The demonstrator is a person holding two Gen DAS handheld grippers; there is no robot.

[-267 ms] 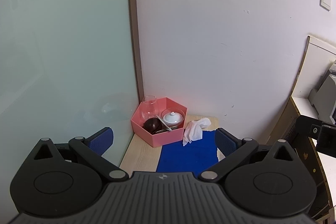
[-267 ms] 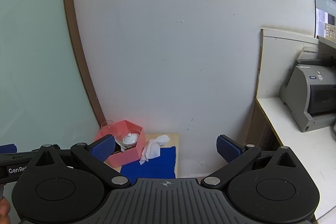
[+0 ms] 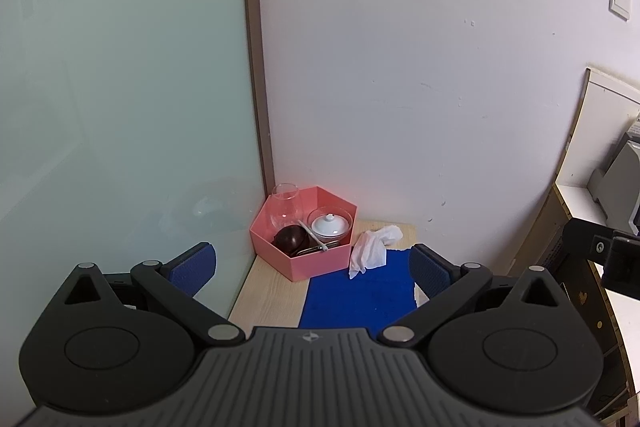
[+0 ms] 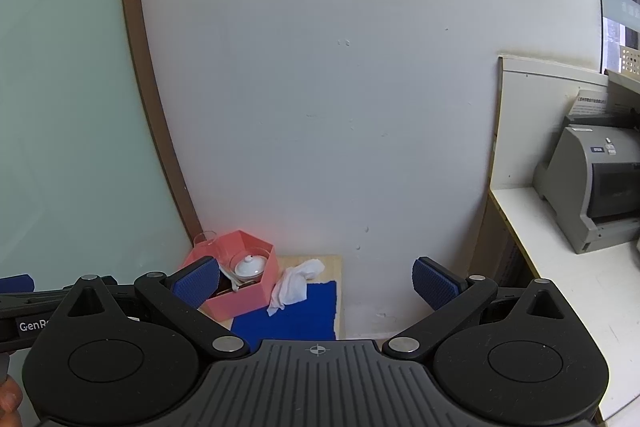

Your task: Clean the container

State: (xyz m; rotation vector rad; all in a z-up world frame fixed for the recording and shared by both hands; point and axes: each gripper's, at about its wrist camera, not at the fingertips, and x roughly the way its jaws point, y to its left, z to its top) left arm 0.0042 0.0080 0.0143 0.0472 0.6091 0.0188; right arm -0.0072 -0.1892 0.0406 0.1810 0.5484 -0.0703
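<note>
A pink hexagonal container [image 3: 316, 261] [image 4: 248, 297] stands on a small wooden table [image 3: 268, 293] in the corner. It holds a clear glass [image 3: 285, 205], a white lidded cup [image 3: 329, 225] in a glass bowl, a dark round bowl [image 3: 290, 239] and a spoon. A crumpled white cloth [image 3: 374, 245] [image 4: 298, 281] lies right of it on a blue mat [image 3: 358, 295] [image 4: 292, 315]. My left gripper [image 3: 312, 265] is open and empty, well short of the table. My right gripper [image 4: 316, 285] is open and empty, farther back and to the right.
A frosted glass panel [image 3: 120, 87] bounds the table on the left and a white wall [image 3: 420, 87] stands behind it. A white counter [image 4: 560, 267] with a grey printer [image 4: 592, 183] stands to the right. The other gripper's body [image 3: 604, 253] shows at the left wrist view's right edge.
</note>
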